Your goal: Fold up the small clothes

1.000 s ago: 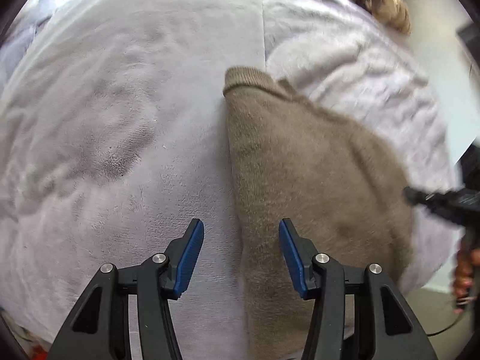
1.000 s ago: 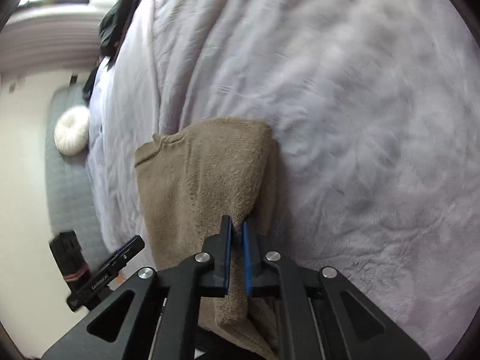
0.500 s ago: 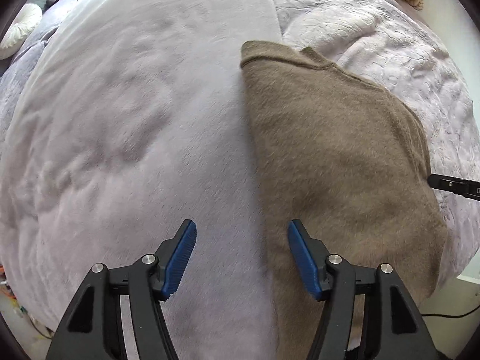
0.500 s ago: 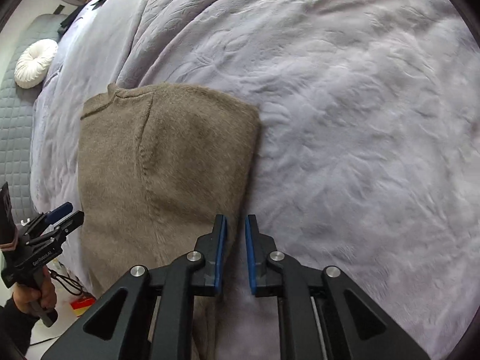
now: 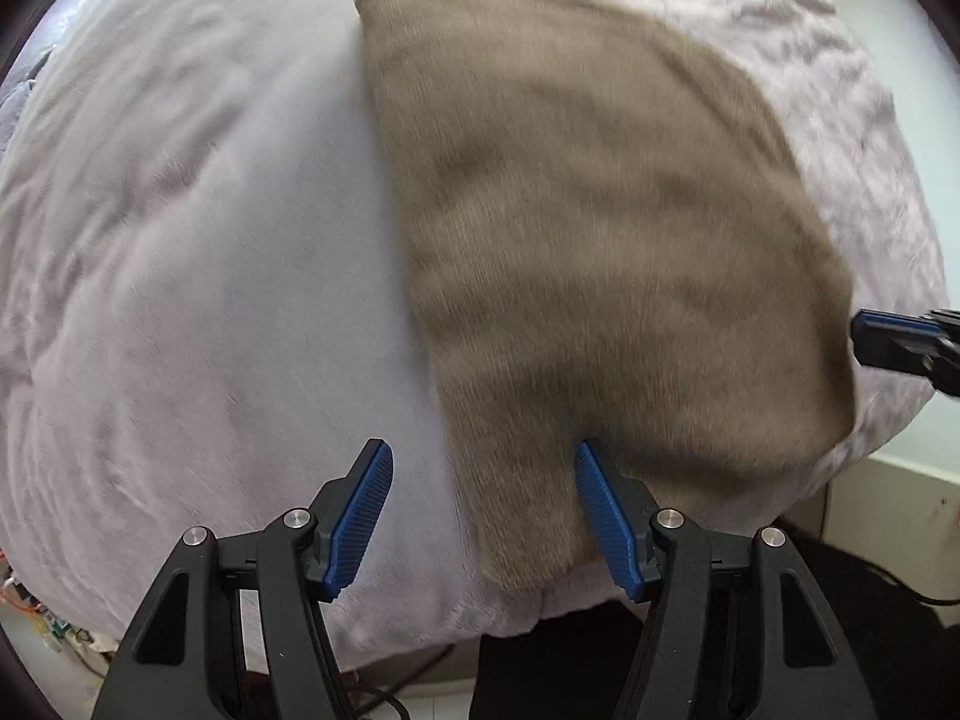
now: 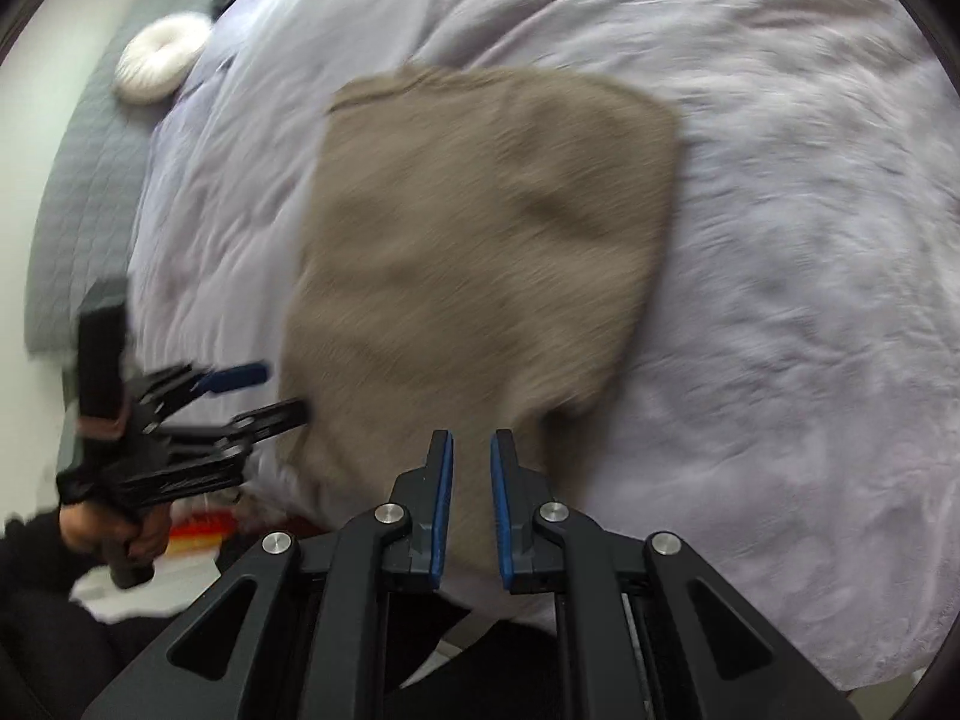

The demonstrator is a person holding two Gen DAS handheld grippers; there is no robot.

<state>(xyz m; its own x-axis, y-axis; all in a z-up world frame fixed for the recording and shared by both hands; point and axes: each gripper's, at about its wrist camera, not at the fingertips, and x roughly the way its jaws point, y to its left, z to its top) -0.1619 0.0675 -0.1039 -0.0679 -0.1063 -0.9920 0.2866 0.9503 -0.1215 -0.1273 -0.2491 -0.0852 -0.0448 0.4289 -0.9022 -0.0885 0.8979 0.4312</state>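
- Left gripper (image 5: 483, 519), seen from its own wrist camera, points down at the bed with its blue-padded jaws spread wide; nothing is pinched between them, though the near corner of the brown knitted garment (image 5: 600, 228) shows in the gap, lying below.
- That garment lies flat on the pale lilac blanket (image 5: 180, 240), filling the right half of the view, its ribbed edge at the top and its lower end close to the blanket's near edge.
- At the right margin, the blue-tipped right gripper (image 5: 900, 342) hangs just beside the garment's right edge; from here its state is not clear.
- Right wrist view: the right gripper (image 6: 471, 510) has its jaws almost closed, a narrow slit between the pads, and it grips nothing; the garment (image 6: 480, 240) lies beneath and ahead.
- Left gripper (image 6: 264, 390) appears at the left, blurred, beside the garment's left edge, held by a hand (image 6: 129, 534) in a dark sleeve.
- Farther off, a white round cushion (image 6: 159, 60) rests near a grey quilted surface (image 6: 78, 192).
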